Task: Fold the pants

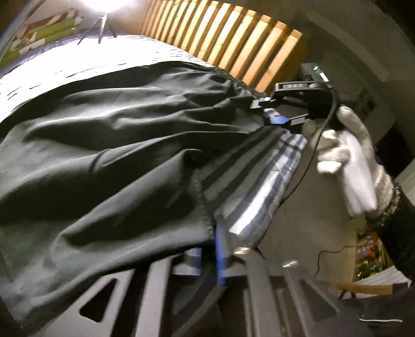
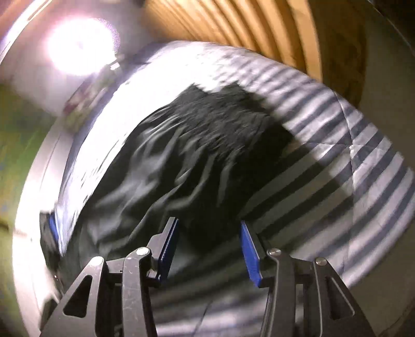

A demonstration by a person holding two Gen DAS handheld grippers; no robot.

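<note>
Black pants [image 1: 116,155] lie crumpled on a blue-and-white striped bedcover [image 2: 363,160]. In the left wrist view one hemmed edge of the pants drapes over my left gripper [image 1: 212,248], which is shut on the cloth with a blue pad [image 1: 220,261] showing beside it. My right gripper [image 1: 267,112], held by a white-gloved hand [image 1: 347,160], sits at the gathered far end of the pants. In the right wrist view, which is blurred, the right gripper [image 2: 208,241] stands open just above the black cloth [image 2: 186,160], nothing pinched between its blue pads [image 2: 249,252].
A wooden slatted panel [image 1: 233,39] rises behind the bed. A bright lamp on a tripod [image 1: 103,23] stands at the far side. Striped cover hangs over the bed edge [image 1: 259,194], with grey floor [image 1: 311,220] beside it. A thin black cable [image 1: 321,129] trails from the right gripper.
</note>
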